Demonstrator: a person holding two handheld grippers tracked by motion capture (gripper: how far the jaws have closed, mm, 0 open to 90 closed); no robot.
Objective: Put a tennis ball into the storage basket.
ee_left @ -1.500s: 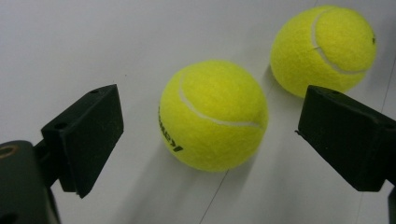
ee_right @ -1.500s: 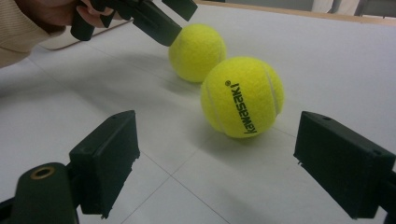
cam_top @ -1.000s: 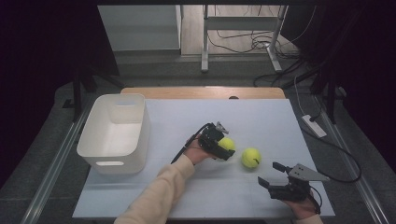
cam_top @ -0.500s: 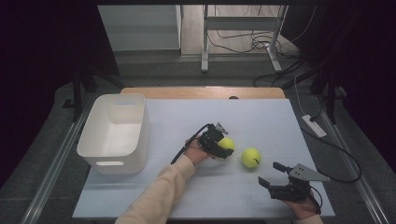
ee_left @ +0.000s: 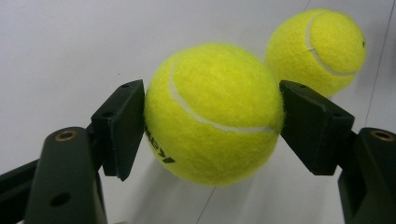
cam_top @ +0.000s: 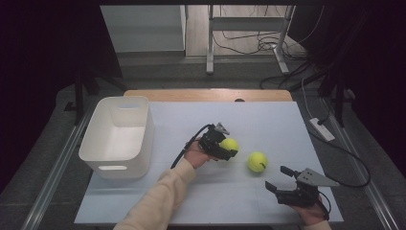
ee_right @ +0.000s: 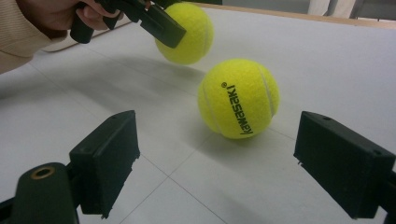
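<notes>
We note a white bench [cam_top: 268, 120] with a wooden strip along its far edge, an empty white bin [cam_top: 118, 136] with handle cut-outs near its left side, a white power strip [cam_top: 321, 129] off its right edge, and cables [cam_top: 249, 43] on the floor beyond.

We see open white desk [cam_top: 268, 120] ahead of our wide-spread right claw [cam_top: 280, 178] up to the loose yellow tennis ball [cam_top: 257, 161], while the white plastic bin [cam_top: 118, 136] blocks the desk's left side.
</notes>
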